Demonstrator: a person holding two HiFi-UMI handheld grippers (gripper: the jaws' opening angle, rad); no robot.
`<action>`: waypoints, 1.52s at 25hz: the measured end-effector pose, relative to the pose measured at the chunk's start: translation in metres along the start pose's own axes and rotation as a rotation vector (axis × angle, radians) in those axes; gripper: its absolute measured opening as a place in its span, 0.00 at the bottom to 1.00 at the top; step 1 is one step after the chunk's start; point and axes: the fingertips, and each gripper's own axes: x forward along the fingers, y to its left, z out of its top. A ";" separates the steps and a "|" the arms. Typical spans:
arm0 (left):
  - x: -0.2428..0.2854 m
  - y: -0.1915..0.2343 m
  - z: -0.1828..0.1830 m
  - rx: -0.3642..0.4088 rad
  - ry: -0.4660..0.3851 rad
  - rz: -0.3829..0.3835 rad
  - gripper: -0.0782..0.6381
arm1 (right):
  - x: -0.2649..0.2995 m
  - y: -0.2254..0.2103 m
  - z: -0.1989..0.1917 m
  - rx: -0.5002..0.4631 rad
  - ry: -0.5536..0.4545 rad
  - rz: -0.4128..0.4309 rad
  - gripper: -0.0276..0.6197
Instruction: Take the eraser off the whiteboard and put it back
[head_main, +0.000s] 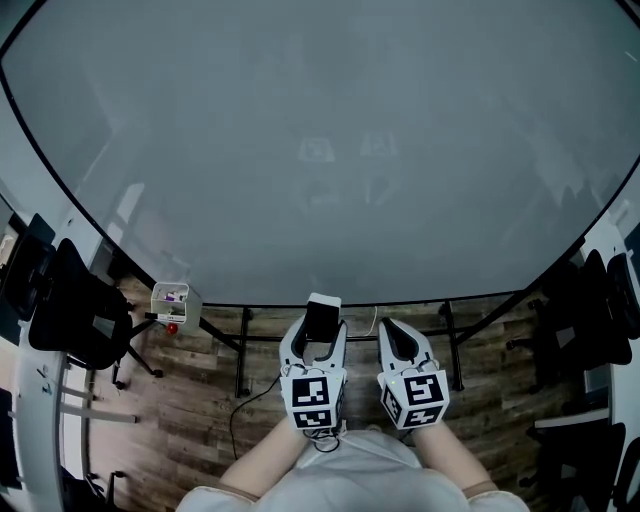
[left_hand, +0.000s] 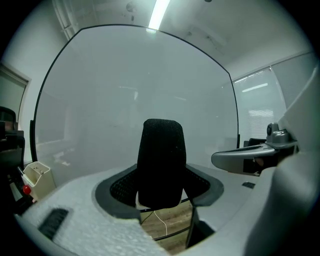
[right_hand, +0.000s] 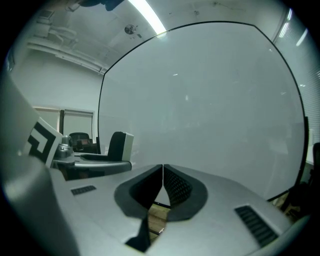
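Observation:
A large blank whiteboard (head_main: 320, 150) fills the head view, and it also stands ahead in the left gripper view (left_hand: 130, 95) and the right gripper view (right_hand: 215, 100). My left gripper (head_main: 319, 338) is shut on the eraser (head_main: 322, 316), a white-backed block with black felt. The felt face (left_hand: 161, 160) stands upright between the jaws, a little short of the board. My right gripper (head_main: 400, 342) hangs beside it on the right, shut and empty, its tips (right_hand: 163, 172) touching. From that side the eraser (right_hand: 120, 145) shows at the left.
A small white holder (head_main: 174, 300) with a red item hangs at the board's lower left edge. Black office chairs stand at the left (head_main: 75, 315) and the right (head_main: 590, 300). Black stand legs (head_main: 243, 350) and a cable cross the wood floor below the board.

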 end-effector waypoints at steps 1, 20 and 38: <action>0.000 0.001 0.002 0.000 -0.003 0.000 0.48 | 0.001 0.001 0.000 -0.001 0.000 -0.001 0.09; 0.006 0.011 0.015 -0.030 -0.037 -0.037 0.48 | 0.017 0.011 0.009 -0.010 -0.011 -0.004 0.09; 0.034 0.024 0.118 0.071 -0.218 -0.015 0.48 | 0.023 0.011 0.027 -0.028 -0.041 0.018 0.09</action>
